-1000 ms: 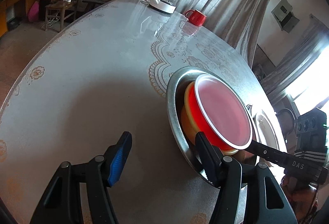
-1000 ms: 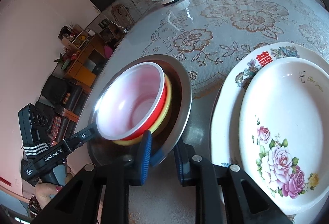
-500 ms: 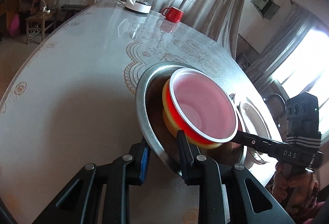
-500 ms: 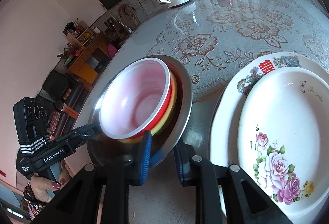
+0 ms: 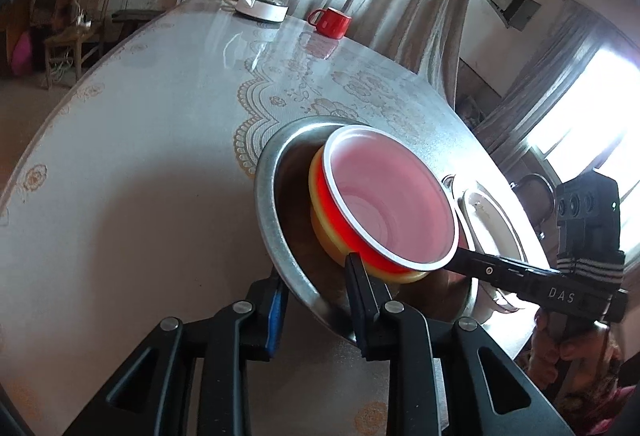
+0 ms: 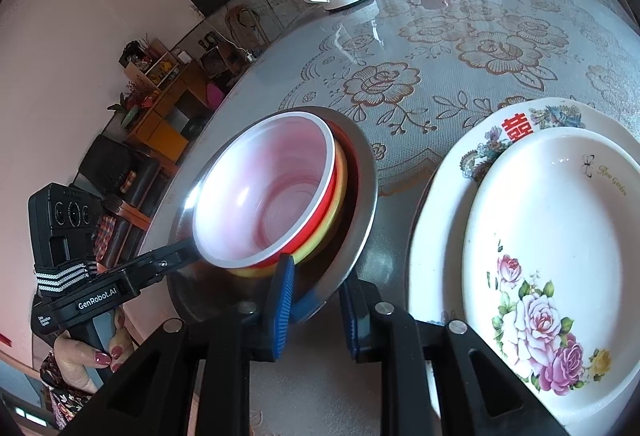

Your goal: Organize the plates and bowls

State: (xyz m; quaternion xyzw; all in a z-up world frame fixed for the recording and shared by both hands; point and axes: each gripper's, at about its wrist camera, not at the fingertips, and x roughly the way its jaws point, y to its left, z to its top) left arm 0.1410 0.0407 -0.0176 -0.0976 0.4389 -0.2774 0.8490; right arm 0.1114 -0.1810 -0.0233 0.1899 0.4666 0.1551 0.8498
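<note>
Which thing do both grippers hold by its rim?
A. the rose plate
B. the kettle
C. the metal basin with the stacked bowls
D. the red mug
C: the left gripper and the right gripper each have one finger inside and one outside the rim of the metal basin, which carries the stacked bowls.

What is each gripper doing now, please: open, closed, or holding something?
Left gripper: jaws opening slightly, pads on the rim of the metal bowl.
Right gripper: closed on the same bowl's rim.
</note>
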